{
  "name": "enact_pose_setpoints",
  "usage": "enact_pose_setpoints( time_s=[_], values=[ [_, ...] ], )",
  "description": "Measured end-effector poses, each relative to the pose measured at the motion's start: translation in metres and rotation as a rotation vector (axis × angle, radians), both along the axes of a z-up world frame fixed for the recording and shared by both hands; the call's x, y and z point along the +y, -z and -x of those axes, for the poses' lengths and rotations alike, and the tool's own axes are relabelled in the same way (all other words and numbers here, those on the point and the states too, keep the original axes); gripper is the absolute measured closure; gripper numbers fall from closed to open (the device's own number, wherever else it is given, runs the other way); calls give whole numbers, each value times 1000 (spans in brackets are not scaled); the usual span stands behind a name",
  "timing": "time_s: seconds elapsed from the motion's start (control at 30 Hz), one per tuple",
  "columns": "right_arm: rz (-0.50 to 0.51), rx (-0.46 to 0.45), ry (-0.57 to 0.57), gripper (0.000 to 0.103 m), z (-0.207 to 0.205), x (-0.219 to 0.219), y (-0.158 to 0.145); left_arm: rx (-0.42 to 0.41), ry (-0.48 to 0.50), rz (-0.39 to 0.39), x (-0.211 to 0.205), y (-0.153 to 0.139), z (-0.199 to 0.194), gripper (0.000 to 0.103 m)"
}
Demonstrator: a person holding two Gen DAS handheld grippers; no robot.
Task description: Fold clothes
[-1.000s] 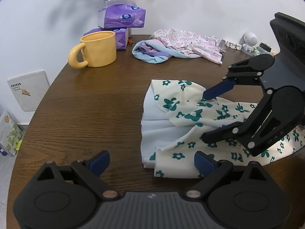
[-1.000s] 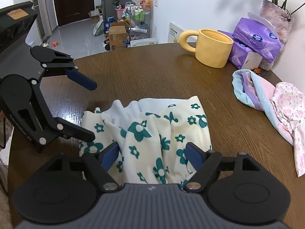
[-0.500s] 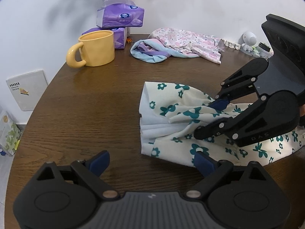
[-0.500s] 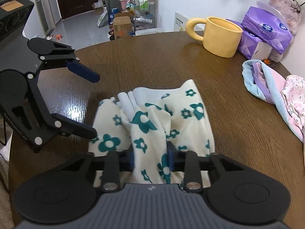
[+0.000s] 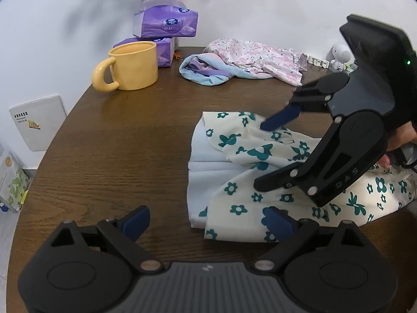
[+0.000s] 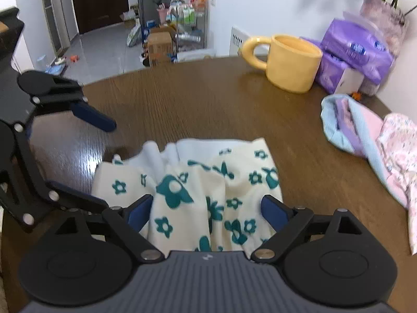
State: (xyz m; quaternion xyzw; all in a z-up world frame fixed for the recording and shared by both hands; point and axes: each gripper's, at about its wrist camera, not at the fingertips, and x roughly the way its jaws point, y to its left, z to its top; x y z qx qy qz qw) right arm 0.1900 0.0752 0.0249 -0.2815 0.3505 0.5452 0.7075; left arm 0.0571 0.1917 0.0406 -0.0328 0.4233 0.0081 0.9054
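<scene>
The right gripper point(image 6: 206, 208) is opening its jaws over the bunched floral garment point(image 6: 198, 187) lying on the table point(image 5: 117, 143). The left gripper point(image 5: 207, 220) is hanging spread, empty. The yellow mug's point(image 5: 130, 66) inside is hidden.

The garment point(image 5: 250, 182) was cream with teal flowers, the mug point(image 5: 133, 69) yellow, the tissue packs point(image 5: 165, 24) purple, and the worktop point(image 5: 117, 143) dark brown wood grain.
</scene>
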Motion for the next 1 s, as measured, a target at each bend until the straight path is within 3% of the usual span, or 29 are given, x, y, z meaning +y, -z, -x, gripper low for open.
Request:
enact_pose_setpoints(
  time_s=[0.03,0.17,0.3,0.37,0.4,0.47,0.5,0.53,0.6,0.7,0.87,1.0],
  values=[
    [-1,8,2,21,0,-1,3,1,1,1,0,0,0,7],
    [-3,25,9,26,1,-3,9,3,1,4,-1,1,0,7],
    [-8,22,5,54,5,-5,5,5,-1,6,-2,2,0,7],
    [-11,16,10,57,7,-6,5,5,-1,9,-3,2,0,7],
    [-13,12,15,56,9,-6,5,4,0,10,-4,2,1,7],
    [-15,-3,33,45,11,-7,5,0,1,12,-5,1,2,7],
    [-16,-22,47,28,14,-8,4,-3,2,13,-5,1,3,7],
    [-21,-49,60,22,20,-12,2,-6,3,14,-6,1,3,7],
    [-49,-92,71,18,32,-24,-3,-7,2,16,-6,0,4,7],
    [-93,-120,87,3,52,-48,-9,-3,-1,20,-6,2,2,7],
    [-145,-143,144,0,73,-81,-15,-3,-6,33,-10,3,0,7],
    [-193,-133,270,0,79,-100,-15,-6,-12,53,-15,3,2,7]
  ],
)
